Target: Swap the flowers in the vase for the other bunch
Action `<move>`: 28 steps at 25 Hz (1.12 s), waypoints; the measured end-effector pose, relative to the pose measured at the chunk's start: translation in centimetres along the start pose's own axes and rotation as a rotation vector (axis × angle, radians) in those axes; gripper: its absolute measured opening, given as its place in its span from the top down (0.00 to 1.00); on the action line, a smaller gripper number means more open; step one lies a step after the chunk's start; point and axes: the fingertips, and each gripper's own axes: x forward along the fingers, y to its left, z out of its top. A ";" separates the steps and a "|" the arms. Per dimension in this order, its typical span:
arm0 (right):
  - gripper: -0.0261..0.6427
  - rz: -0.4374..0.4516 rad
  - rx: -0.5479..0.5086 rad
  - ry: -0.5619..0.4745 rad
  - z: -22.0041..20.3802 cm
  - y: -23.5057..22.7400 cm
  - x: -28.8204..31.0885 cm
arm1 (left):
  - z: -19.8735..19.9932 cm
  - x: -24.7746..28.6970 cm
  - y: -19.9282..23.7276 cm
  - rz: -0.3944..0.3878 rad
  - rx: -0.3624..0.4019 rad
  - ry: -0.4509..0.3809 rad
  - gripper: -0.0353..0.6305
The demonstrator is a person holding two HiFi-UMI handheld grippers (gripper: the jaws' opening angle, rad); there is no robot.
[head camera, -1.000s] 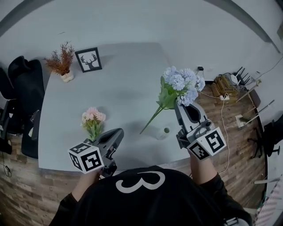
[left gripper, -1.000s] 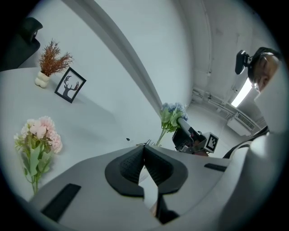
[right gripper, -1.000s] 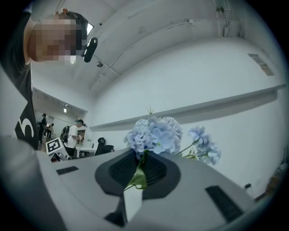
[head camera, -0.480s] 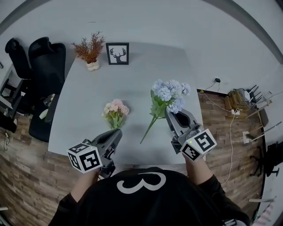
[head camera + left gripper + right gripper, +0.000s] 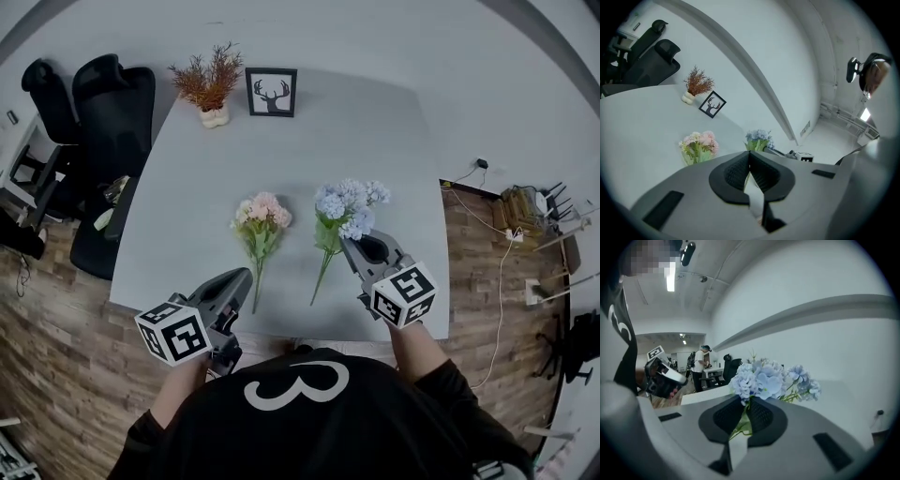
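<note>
The blue bunch has its stems clamped in my right gripper, which is shut on them. Its long stem runs down-left toward the table's near edge. The blue heads fill the right gripper view just past the jaws. A pink bunch lies flat on the grey table, just left of the blue one. My left gripper hovers near the pink bunch's stem end, shut and empty. From the left gripper view both the pink bunch and the blue bunch show beyond the closed pads. No vase is in view.
A framed deer picture and a dried plant in a small white pot stand at the table's far edge. Black office chairs crowd the left side. Cables and gear lie on the wooden floor to the right.
My right gripper has come down and left with the blue bunch, ending beside the pink bunch. The left gripper shifted toward the pink stems. The vase seen a second ago is out of sight.
</note>
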 end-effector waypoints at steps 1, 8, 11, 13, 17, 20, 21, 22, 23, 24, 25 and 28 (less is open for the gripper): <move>0.92 0.003 0.008 0.030 -1.0 -0.1 0.4 | -0.1 0.0 0.1 0.006 -0.003 0.001 0.93; 0.92 0.037 0.077 0.194 -6.8 -0.7 3.2 | -1.1 0.3 0.8 0.043 -0.013 0.035 0.93; 0.92 0.034 0.103 0.257 -9.2 -1.1 4.2 | -1.2 0.4 0.9 0.057 0.001 0.053 0.93; 0.92 0.023 0.131 0.289 -10.7 -1.4 4.6 | -1.2 0.4 0.9 0.066 0.016 0.061 0.93; 0.92 0.010 0.163 0.328 -12.4 -2.1 4.8 | -0.9 0.2 0.8 0.071 0.016 0.061 0.93; 0.92 0.001 0.175 0.348 -13.1 -2.5 4.9 | -1.0 0.1 1.1 0.072 0.012 0.066 0.93; 0.92 0.000 0.181 0.357 -13.4 -2.6 5.0 | -1.1 0.0 1.2 0.072 0.009 0.067 0.93; 0.92 -0.001 0.190 0.366 -13.6 -2.7 5.0 | -1.1 0.0 1.3 0.070 0.007 0.068 0.93; 0.92 -0.003 0.199 0.372 -13.8 -2.7 5.1 | -1.1 0.0 1.3 0.068 0.006 0.070 0.93; 0.92 -0.008 0.208 0.376 -13.9 -2.7 5.2 | -1.2 -0.1 1.4 0.064 0.005 0.071 0.93; 0.92 -0.016 0.215 0.378 -14.1 -2.8 5.2 | -1.2 -0.1 1.3 0.059 0.005 0.074 0.93; 0.90 -0.048 0.250 0.370 -14.4 -3.1 5.1 | -1.4 -0.3 1.2 0.044 0.009 0.077 0.93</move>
